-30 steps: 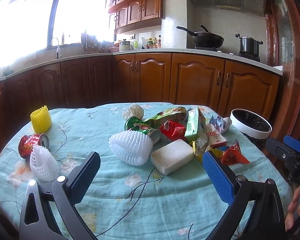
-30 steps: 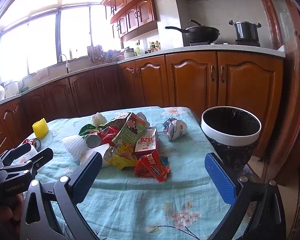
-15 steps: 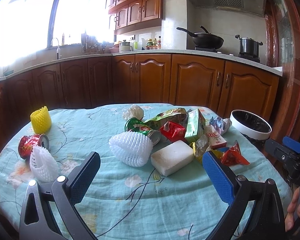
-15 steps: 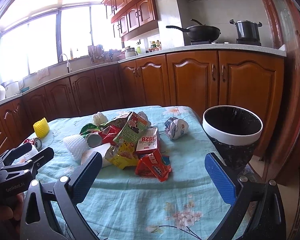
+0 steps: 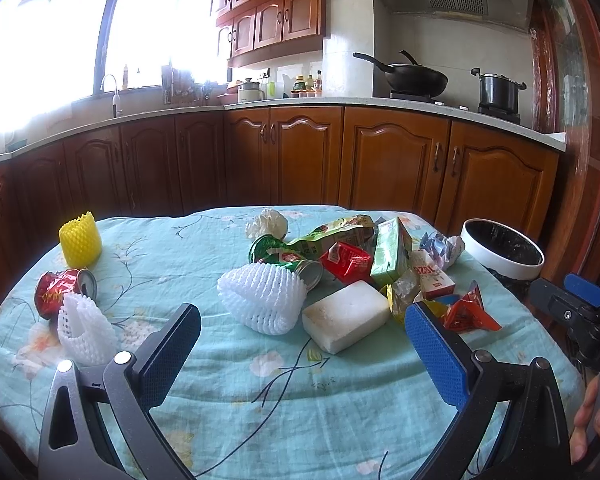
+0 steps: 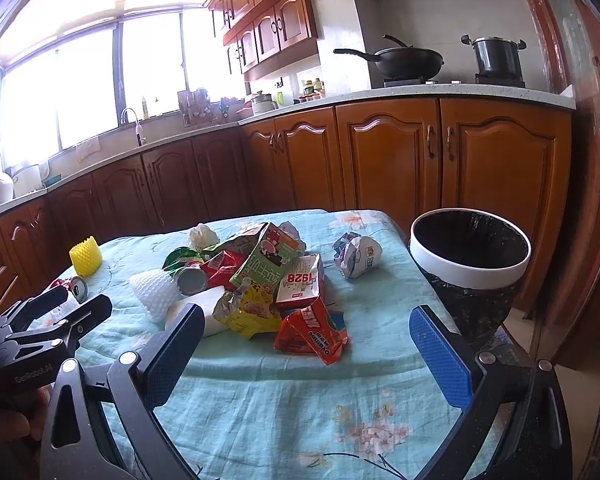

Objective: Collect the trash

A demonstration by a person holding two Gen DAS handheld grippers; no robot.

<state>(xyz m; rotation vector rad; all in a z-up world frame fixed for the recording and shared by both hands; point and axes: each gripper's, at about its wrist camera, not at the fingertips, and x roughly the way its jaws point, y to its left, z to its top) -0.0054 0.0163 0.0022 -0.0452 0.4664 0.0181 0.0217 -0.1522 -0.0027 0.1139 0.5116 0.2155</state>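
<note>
Right wrist view: right gripper (image 6: 316, 344) hovers with jaws spread wide, empty, near the red wrapper (image 6: 314, 332).
Left gripper (image 5: 304, 356): jaws spread, empty, short of the white foam block (image 5: 346, 316).
Trash: heaped mid-table (image 6: 260, 412).
Bin (image 6: 470, 264): just beside the table's right edge.
Advice: probably pinch the wrapper's raised fold, then lift clear before swinging binward.

The left gripper (image 5: 302, 354) hovers with jaws spread wide; the right gripper (image 6: 306, 354) likewise gapes, holding nothing.
</note>
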